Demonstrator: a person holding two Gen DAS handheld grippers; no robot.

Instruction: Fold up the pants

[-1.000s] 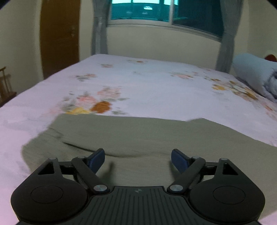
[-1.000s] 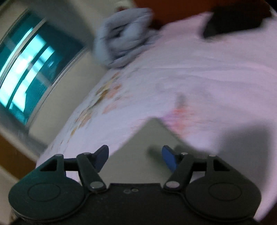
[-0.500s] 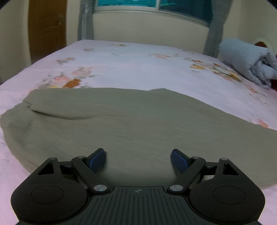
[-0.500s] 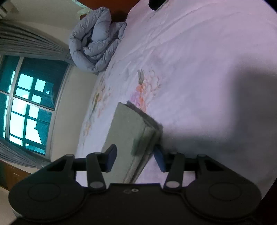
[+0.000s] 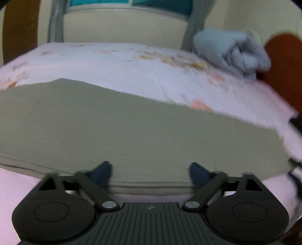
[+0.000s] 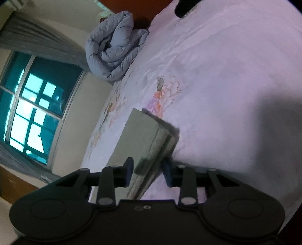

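Observation:
The olive-green pants (image 5: 132,130) lie flat across the floral bed sheet (image 5: 132,69), folded lengthwise with layered edges. My left gripper (image 5: 150,172) is open, low over the pants' near edge, fingers wide apart on either side of the cloth. In the right wrist view the pants (image 6: 143,135) show their layered end. My right gripper (image 6: 148,168) is partly open, its fingers straddling the end edge of the stacked layers without pinching them.
A rolled grey-blue duvet (image 5: 232,54) lies at the bed's head by the brown headboard (image 5: 283,64); it also shows in the right wrist view (image 6: 115,50). A dark object (image 6: 186,7) sits on the far sheet. A window (image 6: 28,113) and curtains line the wall.
My left gripper has slid right along the pants and back to their near edge. My right gripper has closed in on the pants' end, and its fingers have narrowed around the layered edge.

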